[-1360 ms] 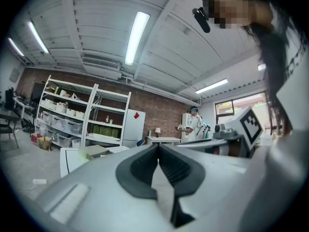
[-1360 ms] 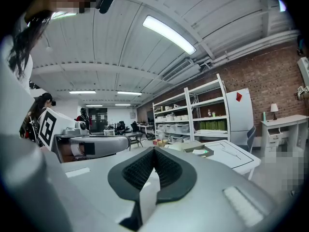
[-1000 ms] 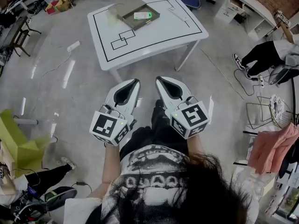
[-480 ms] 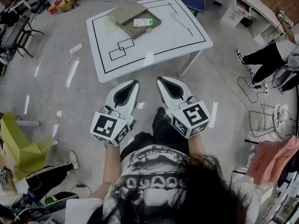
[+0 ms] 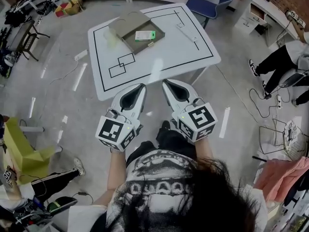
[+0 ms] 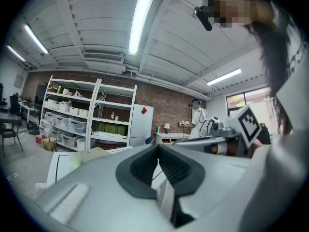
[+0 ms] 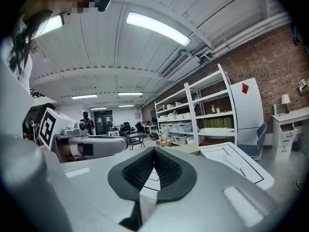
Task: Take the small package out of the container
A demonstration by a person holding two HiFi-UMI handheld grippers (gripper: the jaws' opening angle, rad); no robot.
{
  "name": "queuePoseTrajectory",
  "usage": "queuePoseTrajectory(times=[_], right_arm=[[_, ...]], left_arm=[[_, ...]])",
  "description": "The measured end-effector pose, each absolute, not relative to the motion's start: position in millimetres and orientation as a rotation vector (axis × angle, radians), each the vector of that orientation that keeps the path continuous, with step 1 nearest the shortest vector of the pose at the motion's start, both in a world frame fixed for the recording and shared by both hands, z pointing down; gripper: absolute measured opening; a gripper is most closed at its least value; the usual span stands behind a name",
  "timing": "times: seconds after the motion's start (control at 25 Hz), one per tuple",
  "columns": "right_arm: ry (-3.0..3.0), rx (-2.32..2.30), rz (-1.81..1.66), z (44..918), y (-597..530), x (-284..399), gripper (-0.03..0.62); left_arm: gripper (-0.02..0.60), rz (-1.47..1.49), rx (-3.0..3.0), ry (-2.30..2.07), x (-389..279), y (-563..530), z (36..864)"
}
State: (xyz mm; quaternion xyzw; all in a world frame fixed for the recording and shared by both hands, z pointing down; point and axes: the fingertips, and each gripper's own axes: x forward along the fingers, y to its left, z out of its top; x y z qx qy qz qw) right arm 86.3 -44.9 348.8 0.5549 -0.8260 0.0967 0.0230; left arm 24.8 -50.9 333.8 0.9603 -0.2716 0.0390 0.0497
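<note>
You have closed in on the white table [image 5: 198, 57] over the past second: it stood well ahead of your grippers before, and now, in the head view, the tips of the left gripper [image 5: 141, 86] and the right gripper [image 5: 165, 82] overlap its near edge. The seated person [image 5: 277, 64] at the right has slid lower in that view as you advanced. You hold both grippers out ahead of your body, side by side and near each other, reaching almost level toward the table, with their tips leaning slightly inward. Each gripper view shows its ribbed pads pressed together at the tip with nothing between them. The small package [image 5: 145, 35], white with a green end, lies flat inside the shallow grey container [image 5: 126, 24], well apart from both grippers. The container sits askew on the table's far left part, within the black border line [image 5: 208, 51]. The package rests in the container's nearer right portion. Its long axis runs nearly across the head view, green end pointing right.
</note>
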Motion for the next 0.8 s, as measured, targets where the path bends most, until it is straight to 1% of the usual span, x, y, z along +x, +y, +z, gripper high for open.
queuePoseTrajectory(times=[0.44,0.8], right_arm=[[-2.638,1.626,0.312,353.5,-88.3,127.8,0.003],[-2.656,1.592,0.391,367.3,-108.4,145.9,0.003]], left_arm=[[0.000,0.159,2.911,-0.911,72.6,-88.1,336.3],[0.000,0.203,2.882,-0.941,88.1,-98.9,341.7]])
